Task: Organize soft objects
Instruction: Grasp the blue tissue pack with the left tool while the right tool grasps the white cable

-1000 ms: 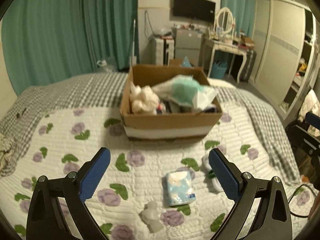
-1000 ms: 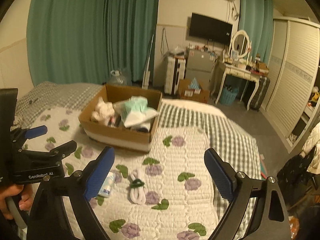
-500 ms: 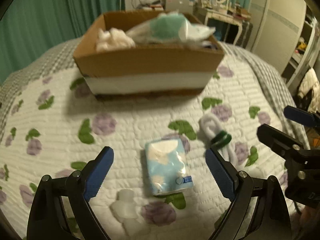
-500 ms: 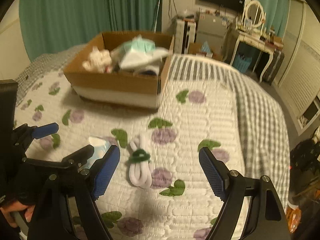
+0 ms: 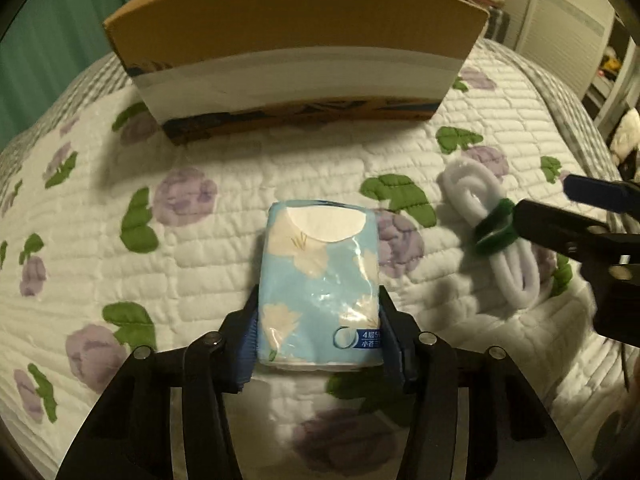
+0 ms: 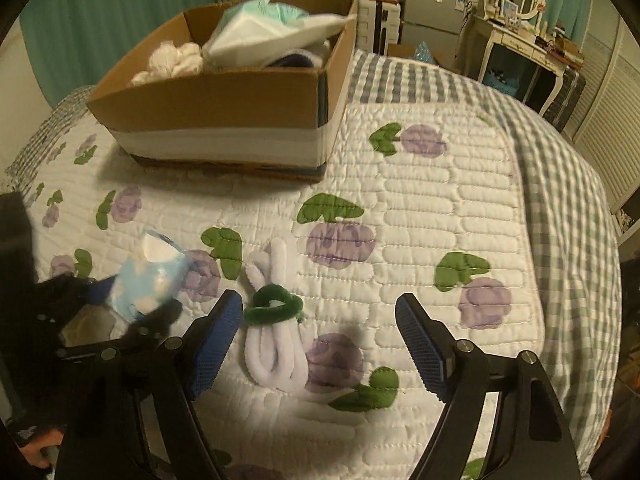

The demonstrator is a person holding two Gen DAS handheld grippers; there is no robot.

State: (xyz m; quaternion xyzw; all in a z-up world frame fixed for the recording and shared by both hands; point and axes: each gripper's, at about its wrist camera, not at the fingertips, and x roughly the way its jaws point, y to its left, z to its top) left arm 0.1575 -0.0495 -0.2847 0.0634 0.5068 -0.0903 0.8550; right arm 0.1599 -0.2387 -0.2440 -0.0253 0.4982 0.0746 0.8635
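Observation:
My left gripper (image 5: pixel 318 332) is shut on a light blue tissue pack (image 5: pixel 320 284) with white flowers, and holds its near end just off the quilt; the pack also shows in the right wrist view (image 6: pixel 150 276). A white rolled sock bundle with a green band (image 6: pixel 274 320) lies on the quilt just right of the pack, also in the left wrist view (image 5: pixel 496 232). My right gripper (image 6: pixel 320 340) is open and empty, with the bundle by its left finger. A cardboard box (image 5: pixel 296 52) with soft items stands beyond.
The box (image 6: pixel 224 120) holds white fluffy cloth and a white-green bag. The floral quilt (image 6: pixel 440 208) covers the bed, with a grey checked blanket (image 6: pixel 560 184) at the right. A dresser, a fridge and a wardrobe stand past the bed.
My left gripper moved down onto the tissue pack and shut on its sides. My right gripper came lower and closer to the sock bundle, still open.

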